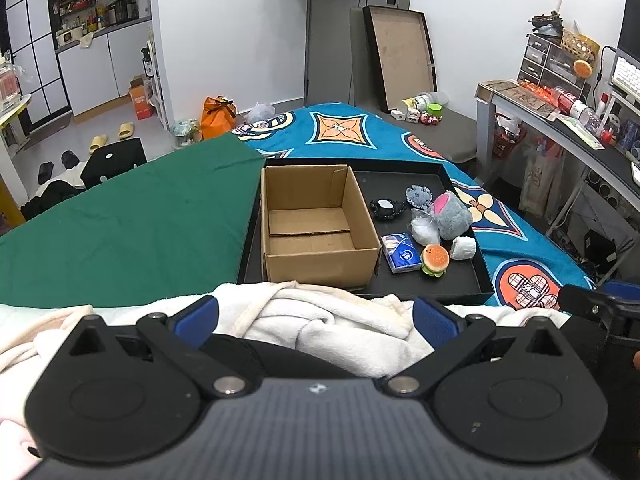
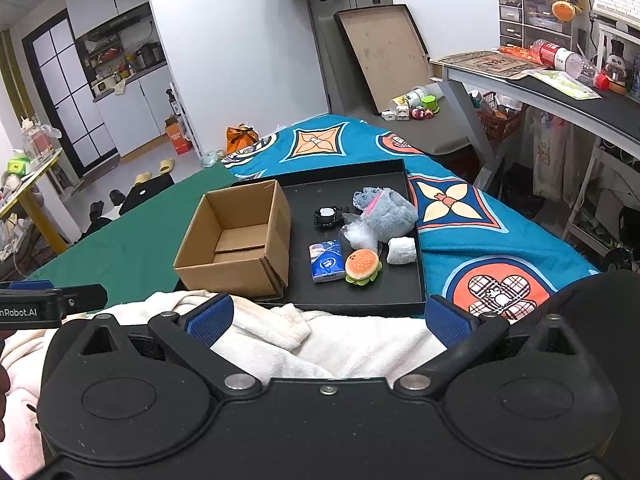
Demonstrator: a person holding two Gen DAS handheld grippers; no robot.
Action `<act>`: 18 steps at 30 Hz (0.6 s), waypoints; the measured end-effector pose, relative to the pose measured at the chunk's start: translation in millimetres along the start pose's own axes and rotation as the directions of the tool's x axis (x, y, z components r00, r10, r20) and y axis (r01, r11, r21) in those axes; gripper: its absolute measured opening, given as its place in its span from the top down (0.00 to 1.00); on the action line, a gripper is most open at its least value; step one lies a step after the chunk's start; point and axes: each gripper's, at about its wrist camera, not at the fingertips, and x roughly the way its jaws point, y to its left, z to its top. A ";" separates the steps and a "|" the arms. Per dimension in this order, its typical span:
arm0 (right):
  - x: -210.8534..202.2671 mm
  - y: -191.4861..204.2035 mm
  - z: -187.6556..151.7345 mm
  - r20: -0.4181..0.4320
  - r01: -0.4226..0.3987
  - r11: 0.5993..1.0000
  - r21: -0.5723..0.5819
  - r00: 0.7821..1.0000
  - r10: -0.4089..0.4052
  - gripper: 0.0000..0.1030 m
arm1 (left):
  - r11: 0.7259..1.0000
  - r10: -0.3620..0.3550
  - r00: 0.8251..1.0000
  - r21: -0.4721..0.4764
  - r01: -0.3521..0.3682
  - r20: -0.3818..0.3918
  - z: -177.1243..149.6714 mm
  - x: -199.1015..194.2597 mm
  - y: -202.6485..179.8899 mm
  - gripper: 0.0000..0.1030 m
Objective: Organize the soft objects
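White walls [image 1: 232,20], cluttered desk [image 2: 560,92], kitchen cabinets [image 1: 100,68]

We count one black tray [image 1: 482,280] and one open cardboard box [image 1: 320,268] standing in it. Beside the box, six loose soft items: one blue tissue pack [image 1: 401,252], one burger plush [image 1: 435,260], one white wad [image 1: 463,247], one clear plastic bag [image 1: 425,227], one grey plush [image 1: 450,214], one small black item with a white centre [image 1: 385,209]. Two cloths on the bed: one green [image 1: 140,216], one patterned blue [image 1: 520,248]. Two grippers: left [image 1: 316,316], right [image 2: 328,318].
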 end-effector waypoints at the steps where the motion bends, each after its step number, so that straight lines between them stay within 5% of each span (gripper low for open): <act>1: 1.1 -0.5 0.5 -0.001 0.000 1.000 0.000 1.000 0.000 0.00 | 1.000 0.000 1.000 -0.002 0.000 -0.004 0.6 2.0 0.1 0.01; 18: 38.0 -12.2 14.7 -0.033 -0.005 1.000 -0.021 0.999 0.005 0.00 | 1.000 0.013 0.996 -0.019 -0.014 -0.084 16.6 47.8 0.4 0.01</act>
